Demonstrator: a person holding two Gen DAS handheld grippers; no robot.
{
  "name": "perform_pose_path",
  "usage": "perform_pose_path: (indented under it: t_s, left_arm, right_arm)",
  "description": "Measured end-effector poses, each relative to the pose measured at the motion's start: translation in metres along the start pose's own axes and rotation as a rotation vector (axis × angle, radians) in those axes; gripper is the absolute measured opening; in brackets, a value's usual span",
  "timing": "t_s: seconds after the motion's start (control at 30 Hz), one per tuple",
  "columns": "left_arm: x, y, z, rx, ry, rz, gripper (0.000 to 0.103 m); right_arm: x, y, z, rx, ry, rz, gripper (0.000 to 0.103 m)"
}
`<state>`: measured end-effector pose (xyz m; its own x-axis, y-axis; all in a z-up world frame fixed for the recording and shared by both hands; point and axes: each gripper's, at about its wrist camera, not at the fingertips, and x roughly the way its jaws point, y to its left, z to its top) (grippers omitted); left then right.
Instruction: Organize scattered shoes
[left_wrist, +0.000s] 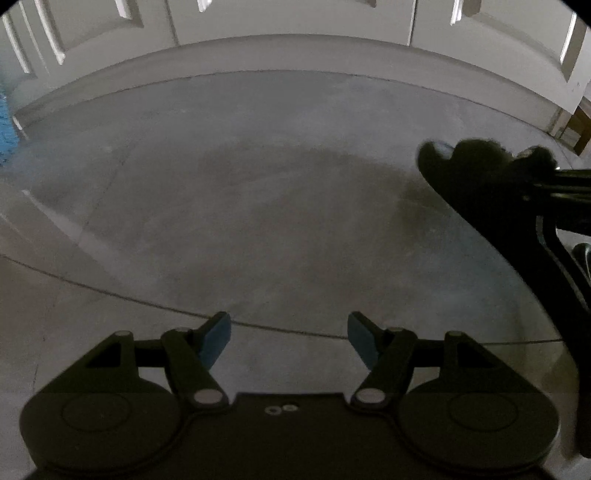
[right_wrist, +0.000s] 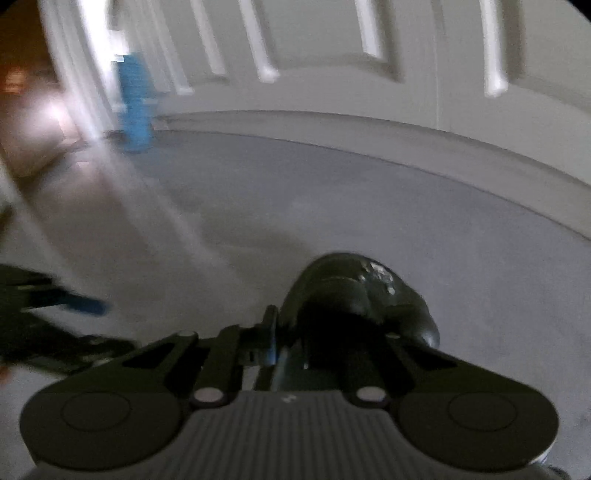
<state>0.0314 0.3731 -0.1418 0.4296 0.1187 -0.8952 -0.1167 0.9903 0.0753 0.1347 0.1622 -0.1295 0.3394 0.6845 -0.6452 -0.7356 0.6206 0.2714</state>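
My right gripper (right_wrist: 295, 347) is shut on a black shoe (right_wrist: 354, 299) and holds it above the grey floor, toe pointing toward the white panelled wall. The same shoe (left_wrist: 476, 177) shows at the right edge of the left wrist view, with the right gripper's arm behind it. My left gripper (left_wrist: 289, 341) is open and empty, its blue-padded fingers (left_wrist: 216, 341) spread wide over bare floor. The left gripper also shows blurred at the left edge of the right wrist view (right_wrist: 74, 306).
A white panelled wall with a baseboard (left_wrist: 295, 51) runs along the far side. A blue object (right_wrist: 135, 103) stands by the wall at the left, next to an opening onto a wooden floor (right_wrist: 26, 122). Grey floor (left_wrist: 258, 221) lies between.
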Motion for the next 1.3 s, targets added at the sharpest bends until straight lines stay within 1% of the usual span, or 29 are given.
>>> perform_pose_path:
  t_s: [0.07, 0.1, 0.13, 0.23, 0.27, 0.33, 0.37, 0.43, 0.47, 0.5, 0.53, 0.57, 0.6, 0.63, 0.67, 0.73, 0.77, 0.83, 0.9, 0.97, 1.0, 1.07, 1.13, 1.2, 1.23, 1.3]
  left_arm:
    - [-0.011, 0.002, -0.003, 0.002, -0.003, 0.027, 0.07]
    - [-0.016, 0.003, -0.004, 0.003, -0.005, 0.041, 0.07]
    - [-0.022, 0.003, -0.006, 0.006, -0.006, 0.054, 0.07]
    - [-0.035, 0.003, -0.014, 0.005, -0.008, 0.076, 0.07]
    - [-0.041, 0.003, -0.018, 0.0, -0.003, 0.08, 0.07]
    - [-0.045, 0.002, -0.025, -0.012, 0.008, 0.078, 0.07]
    - [-0.046, 0.0, -0.027, -0.014, 0.018, 0.076, 0.07]
    - [-0.047, -0.006, -0.032, -0.014, 0.036, 0.069, 0.07]
    - [-0.047, -0.01, -0.035, -0.009, 0.047, 0.061, 0.07]
    - [-0.046, -0.013, -0.038, -0.003, 0.058, 0.051, 0.07]
    - [-0.047, -0.018, -0.042, 0.006, 0.068, 0.035, 0.07]
    - [-0.047, -0.023, -0.045, 0.015, 0.078, 0.018, 0.07]
    - [-0.048, -0.027, -0.049, 0.022, 0.088, -0.005, 0.07]
    - [-0.047, -0.028, -0.052, 0.025, 0.095, -0.019, 0.07]
    - [-0.049, -0.034, -0.059, 0.033, 0.115, -0.068, 0.07]
    - [-0.052, -0.038, -0.066, 0.044, 0.119, -0.164, 0.07]
    - [-0.054, -0.038, -0.069, 0.047, 0.116, -0.216, 0.07]
    - [-0.053, -0.037, -0.068, 0.031, 0.104, -0.335, 0.07]
    - [-0.049, -0.035, -0.065, 0.015, 0.095, -0.461, 0.07]
    - [-0.042, -0.032, -0.06, 0.006, 0.103, -0.538, 0.07]
    - [-0.037, -0.03, -0.06, 0.015, 0.102, -0.568, 0.07]
    - [-0.033, -0.031, -0.06, 0.033, 0.107, -0.585, 0.07]
    - [-0.026, -0.03, -0.06, 0.029, 0.114, -0.622, 0.07]
    - [-0.019, -0.028, -0.063, 0.002, 0.126, -0.717, 0.07]
    - [-0.018, -0.027, -0.066, -0.008, 0.129, -0.739, 0.07]
    - [-0.012, -0.026, -0.074, -0.05, 0.145, -0.794, 0.07]
  right_arm:
    - [-0.014, 0.011, 0.0, -0.111, 0.01, 0.03, 0.014]
    - [-0.023, 0.017, -0.002, -0.173, 0.024, 0.054, 0.014]
    - [-0.031, 0.023, -0.005, -0.231, 0.05, 0.096, 0.014]
    - [-0.05, 0.039, -0.018, -0.394, 0.166, 0.249, 0.014]
    - [-0.051, 0.043, -0.023, -0.421, 0.185, 0.269, 0.014]
    - [-0.058, 0.06, -0.046, -0.54, 0.296, 0.369, 0.014]
    - [-0.059, 0.064, -0.053, -0.56, 0.33, 0.397, 0.015]
    - [-0.055, 0.073, -0.08, -0.591, 0.431, 0.442, 0.017]
    - [-0.052, 0.075, -0.091, -0.601, 0.465, 0.439, 0.018]
    - [-0.052, 0.076, -0.098, -0.599, 0.477, 0.425, 0.019]
    - [-0.053, 0.076, -0.103, -0.591, 0.477, 0.409, 0.021]
    - [-0.054, 0.076, -0.105, -0.575, 0.47, 0.388, 0.028]
    - [-0.059, 0.073, -0.103, -0.535, 0.456, 0.342, 0.036]
    - [-0.066, 0.069, -0.1, -0.489, 0.439, 0.3, 0.057]
    - [-0.076, 0.064, -0.095, -0.44, 0.408, 0.269, 0.069]
    - [-0.106, 0.052, -0.088, -0.356, 0.322, 0.24, 0.07]
    - [-0.116, 0.048, -0.087, -0.332, 0.293, 0.233, 0.071]
    - [-0.153, 0.037, -0.09, -0.294, 0.216, 0.222, 0.074]
    - [-0.176, 0.03, -0.099, -0.291, 0.19, 0.22, 0.075]
    - [-0.184, 0.029, -0.107, -0.291, 0.21, 0.218, 0.075]
    - [-0.185, 0.029, -0.113, -0.289, 0.246, 0.21, 0.075]
    - [-0.181, 0.029, -0.118, -0.278, 0.282, 0.194, 0.075]
    - [-0.185, 0.029, -0.13, -0.25, 0.305, 0.178, 0.075]
    - [-0.184, 0.033, -0.137, -0.234, 0.311, 0.174, 0.075]
    - [-0.185, 0.034, -0.139, -0.232, 0.311, 0.173, 0.075]
    - [-0.188, 0.045, -0.129, -0.235, 0.315, 0.172, 0.075]
